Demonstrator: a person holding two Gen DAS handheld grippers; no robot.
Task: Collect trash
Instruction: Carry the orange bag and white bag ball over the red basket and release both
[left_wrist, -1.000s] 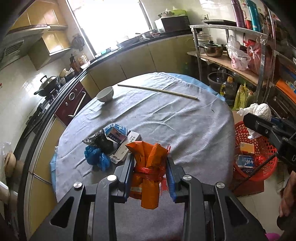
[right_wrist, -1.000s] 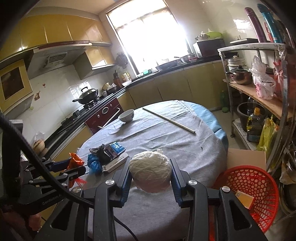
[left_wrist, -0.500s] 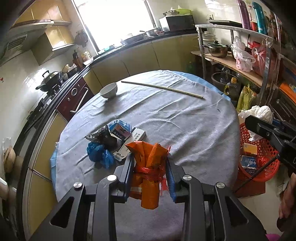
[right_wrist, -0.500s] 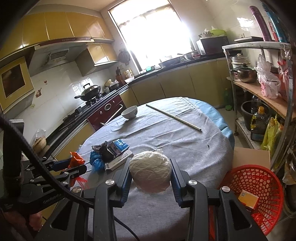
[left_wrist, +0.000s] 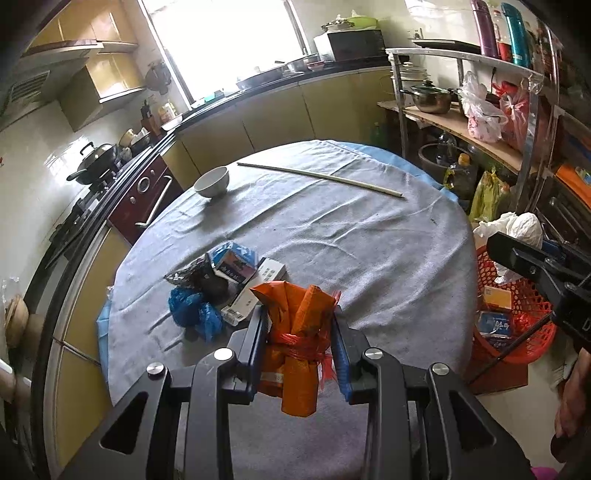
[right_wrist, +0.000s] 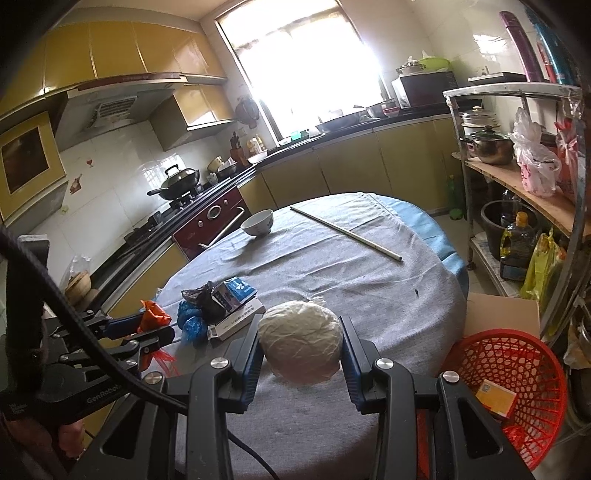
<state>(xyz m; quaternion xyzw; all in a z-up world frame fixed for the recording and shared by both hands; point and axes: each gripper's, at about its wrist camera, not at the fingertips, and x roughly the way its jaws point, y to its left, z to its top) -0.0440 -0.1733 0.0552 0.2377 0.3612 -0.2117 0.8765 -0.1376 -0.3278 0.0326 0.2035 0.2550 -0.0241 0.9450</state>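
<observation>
My left gripper (left_wrist: 299, 350) is shut on a crumpled orange wrapper (left_wrist: 297, 332) tied with red string, held above the near edge of the round table (left_wrist: 351, 240). My right gripper (right_wrist: 301, 343) is shut on a white crumpled plastic ball (right_wrist: 300, 339), held above the table's near right side. That ball also shows in the left wrist view (left_wrist: 524, 227), above the red basket (left_wrist: 517, 317). The red basket (right_wrist: 517, 376) stands on the floor to the right and holds a few small boxes. A pile of trash (left_wrist: 218, 280) lies on the table: blue plastic, a dark wrapper, small boxes.
A white bowl (left_wrist: 212, 181) and a long thin stick (left_wrist: 321, 179) lie on the far side of the grey cloth. A metal shelf rack (left_wrist: 480, 122) with pots and bags stands at the right. A cardboard box (right_wrist: 502, 314) sits behind the basket. Kitchen counters run behind and left.
Both grippers have lifted and drawn back a little with their loads still held. The table and the basket look slightly farther off. Nothing on the table has moved.
</observation>
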